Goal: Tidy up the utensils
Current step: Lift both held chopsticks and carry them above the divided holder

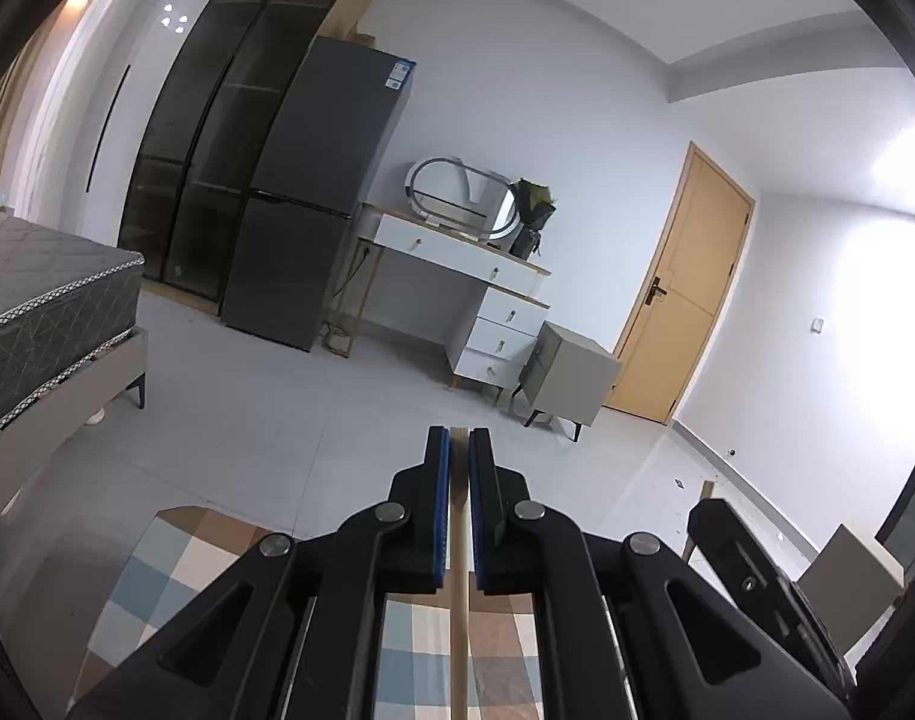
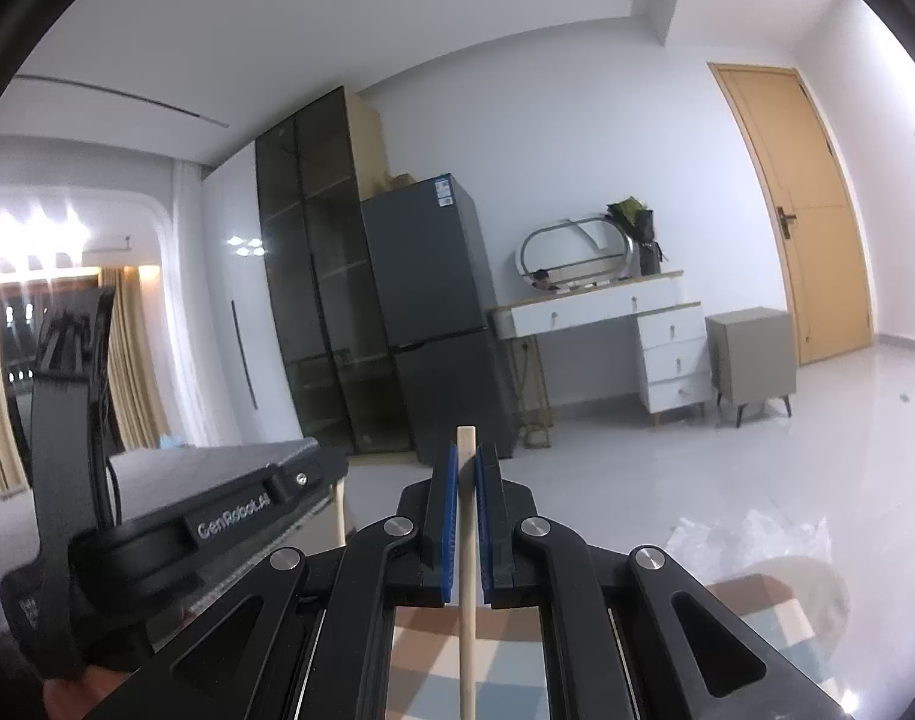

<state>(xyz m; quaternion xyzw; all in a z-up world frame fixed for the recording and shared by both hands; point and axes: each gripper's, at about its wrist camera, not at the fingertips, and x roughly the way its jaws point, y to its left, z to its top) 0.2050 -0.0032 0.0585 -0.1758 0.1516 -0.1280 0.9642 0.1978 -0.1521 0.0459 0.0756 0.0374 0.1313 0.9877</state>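
My left gripper (image 1: 459, 441) is shut on a thin wooden utensil handle (image 1: 459, 588) that runs lengthwise between the blue pads, its end level with the fingertips. My right gripper (image 2: 466, 456) is shut on another wooden utensil handle (image 2: 467, 612), whose tip pokes just past the fingertips. Both grippers are raised and point out into the room. The working ends of both utensils are hidden below the frames. The left gripper's body (image 2: 175, 516) shows at the left of the right wrist view; the right gripper's body (image 1: 751, 558) shows at the right of the left wrist view.
A checked cloth (image 1: 169, 564) lies below the grippers, also in the right wrist view (image 2: 763, 600). Farther off stand a bed (image 1: 43, 306), a grey fridge (image 1: 313, 198), a white dressing table (image 1: 475, 276), a small cabinet (image 1: 571, 372) and a wooden door (image 1: 679, 288).
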